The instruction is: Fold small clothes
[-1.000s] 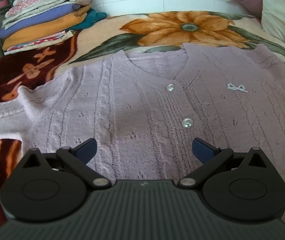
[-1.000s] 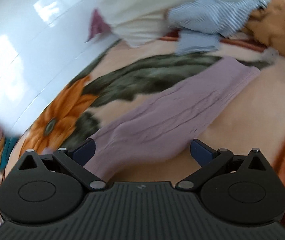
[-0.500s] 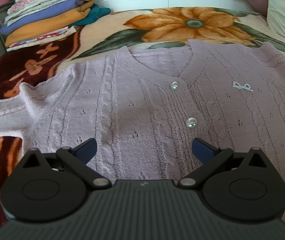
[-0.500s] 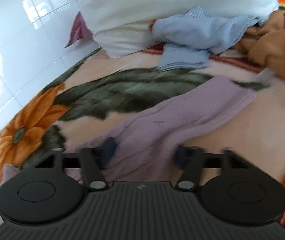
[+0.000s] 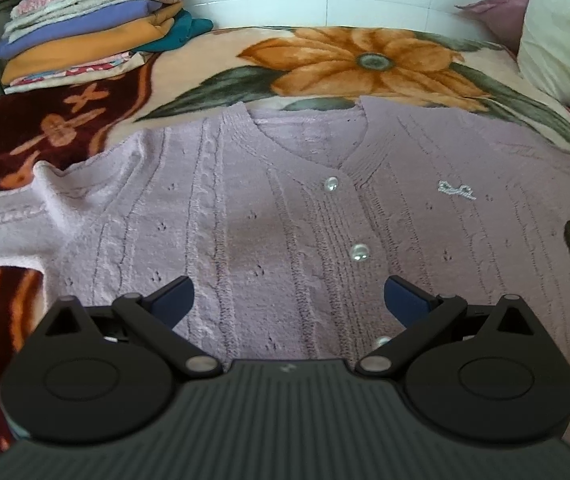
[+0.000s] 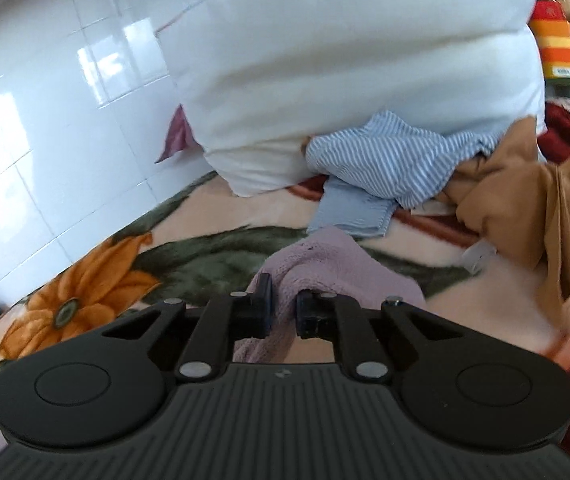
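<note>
A soft purple cardigan lies flat on a flower blanket, front side up, with its shiny buttons in a line down the middle. Far off on the left sits a stack of folded clothes. On the far right is a big white pillow, with a blue striped cloth and a brown cloth just beside it.

The right gripper has just been closing, and the purple sleeve is between its fingers. They are pinched tight on the knit now, and the sleeve bunches up in front of them. The left gripper hangs over the near part of the cardigan with its fingers wide apart. It holds nothing.

The step now looks like folding the right sleeve in over the body. To do it well, the right gripper should keep its pinch tight, because soft knit can slip out. It should lift the sleeve only a little, then carry it left across the chest and lay it down flat. A pull that is too hard could drag the whole cardigan crooked. The left gripper could press down on the body to keep it in place. The sleeve should land smooth, with no lumps under it.
</note>
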`<control>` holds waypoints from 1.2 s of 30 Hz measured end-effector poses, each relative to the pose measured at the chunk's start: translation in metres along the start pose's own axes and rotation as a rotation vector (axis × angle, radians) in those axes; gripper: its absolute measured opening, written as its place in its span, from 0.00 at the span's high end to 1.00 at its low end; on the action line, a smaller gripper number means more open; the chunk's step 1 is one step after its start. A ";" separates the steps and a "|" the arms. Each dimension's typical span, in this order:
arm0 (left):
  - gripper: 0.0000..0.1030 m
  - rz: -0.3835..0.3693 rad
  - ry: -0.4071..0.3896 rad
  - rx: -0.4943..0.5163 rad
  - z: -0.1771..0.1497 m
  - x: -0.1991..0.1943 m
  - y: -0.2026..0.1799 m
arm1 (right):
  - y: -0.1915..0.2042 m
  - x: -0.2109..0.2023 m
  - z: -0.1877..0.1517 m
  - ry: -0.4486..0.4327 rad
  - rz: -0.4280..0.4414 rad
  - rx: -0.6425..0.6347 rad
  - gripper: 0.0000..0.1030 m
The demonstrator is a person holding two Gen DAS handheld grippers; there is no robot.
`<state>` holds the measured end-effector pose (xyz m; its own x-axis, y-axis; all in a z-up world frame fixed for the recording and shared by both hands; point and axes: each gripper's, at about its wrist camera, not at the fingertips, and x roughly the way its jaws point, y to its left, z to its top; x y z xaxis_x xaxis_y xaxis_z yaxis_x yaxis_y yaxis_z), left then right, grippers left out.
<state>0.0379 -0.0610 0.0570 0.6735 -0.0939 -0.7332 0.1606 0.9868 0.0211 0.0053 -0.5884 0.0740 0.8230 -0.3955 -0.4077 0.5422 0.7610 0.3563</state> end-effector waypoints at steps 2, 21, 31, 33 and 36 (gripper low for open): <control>0.00 -0.005 0.005 -0.005 0.000 -0.002 0.000 | 0.005 -0.007 0.001 0.003 0.019 -0.024 0.88; 0.00 0.003 0.031 -0.029 -0.001 -0.011 0.029 | 0.118 -0.064 -0.015 0.050 0.260 -0.115 0.88; 0.00 0.039 0.012 -0.030 0.009 -0.010 0.058 | 0.199 -0.090 -0.024 0.071 0.364 -0.137 0.88; 0.00 0.054 0.005 -0.032 0.013 -0.010 0.066 | 0.217 -0.095 -0.026 0.074 0.388 -0.129 0.88; 0.00 0.065 -0.006 -0.048 0.017 -0.011 0.079 | 0.244 -0.102 -0.030 0.074 0.432 -0.133 0.88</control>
<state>0.0553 0.0156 0.0784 0.6859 -0.0303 -0.7271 0.0818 0.9960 0.0355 0.0483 -0.3476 0.1775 0.9520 0.0072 -0.3060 0.1210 0.9096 0.3976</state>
